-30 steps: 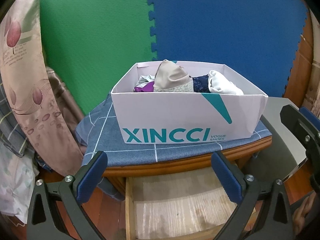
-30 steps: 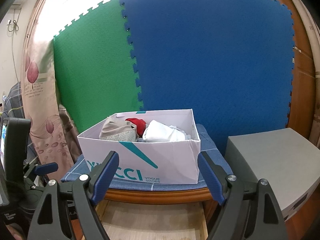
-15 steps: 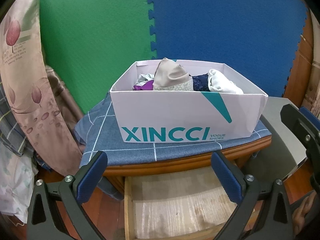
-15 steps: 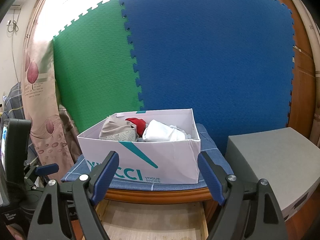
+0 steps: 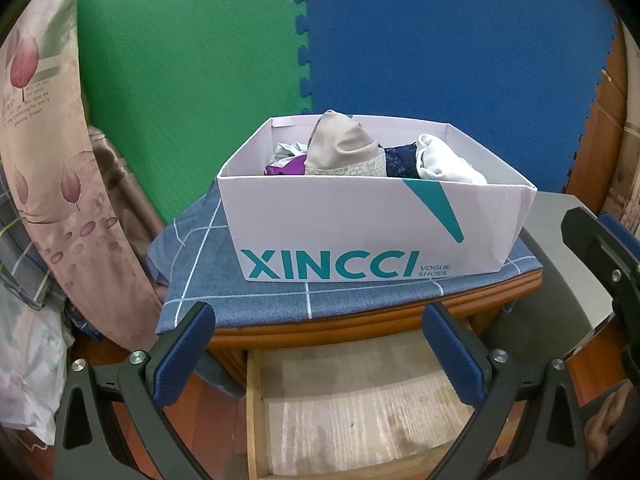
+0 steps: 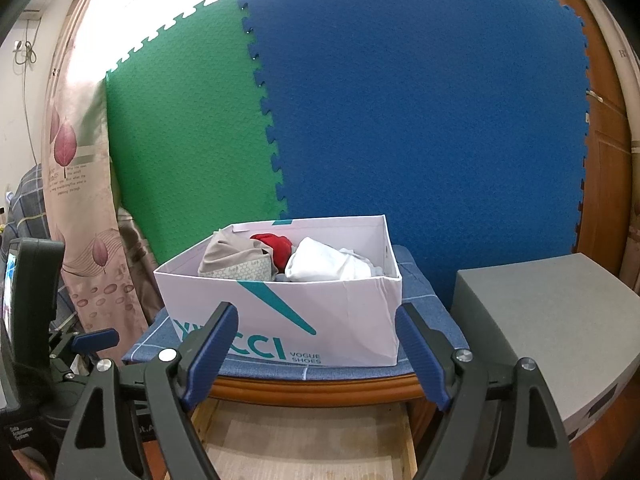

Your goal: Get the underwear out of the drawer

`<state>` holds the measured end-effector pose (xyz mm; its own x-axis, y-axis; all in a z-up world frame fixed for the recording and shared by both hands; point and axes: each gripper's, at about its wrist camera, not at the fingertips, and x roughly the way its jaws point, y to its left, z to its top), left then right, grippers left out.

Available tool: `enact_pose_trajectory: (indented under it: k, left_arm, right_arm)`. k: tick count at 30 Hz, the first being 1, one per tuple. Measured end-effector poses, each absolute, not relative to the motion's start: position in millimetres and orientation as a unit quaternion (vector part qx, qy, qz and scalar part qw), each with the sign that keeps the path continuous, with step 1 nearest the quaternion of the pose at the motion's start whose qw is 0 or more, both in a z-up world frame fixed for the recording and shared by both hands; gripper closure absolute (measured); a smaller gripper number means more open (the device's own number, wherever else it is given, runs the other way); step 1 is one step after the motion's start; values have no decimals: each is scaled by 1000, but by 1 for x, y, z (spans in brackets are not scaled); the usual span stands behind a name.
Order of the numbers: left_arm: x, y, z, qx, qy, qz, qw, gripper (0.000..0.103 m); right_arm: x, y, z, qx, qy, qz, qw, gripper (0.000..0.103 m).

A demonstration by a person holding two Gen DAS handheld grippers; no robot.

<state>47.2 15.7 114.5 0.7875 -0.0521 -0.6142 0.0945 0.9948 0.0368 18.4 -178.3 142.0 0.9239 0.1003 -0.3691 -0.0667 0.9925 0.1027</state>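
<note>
Left tool spread wide, pinching nothing; right tool likewise spread and empty. Both hang over the pulled-out drawer, whose visible wooden bottom looks bare. No underwear shows in the drawer. The underwear seen is a bundled heap in the white shoe box, which sits on a blue checked cloth over the tabletop above the drawer; beige, white, navy, purple and red pieces. Risks: soft bundles are packed touching, so one pinch may drag neighbours out; a low approach could knock the light box; the two tools are close and could collide.
</note>
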Motion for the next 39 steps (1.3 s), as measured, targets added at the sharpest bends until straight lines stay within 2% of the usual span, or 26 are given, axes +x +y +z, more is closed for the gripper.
enact_pose_trajectory:
  k: [25, 33, 39]
  left_arm:
    - [50, 16, 109, 25, 340, -49, 939, 0]
    - [40, 15, 113, 41, 293, -15, 955, 0]
    - [42, 16, 114, 41, 306, -16, 951, 0]
  right_arm:
    - [18, -178, 142, 47, 192, 47, 979, 20]
    - [18, -184, 142, 50, 189, 46, 980, 20]
    - [22, -211, 150, 60, 195, 29, 979, 20]
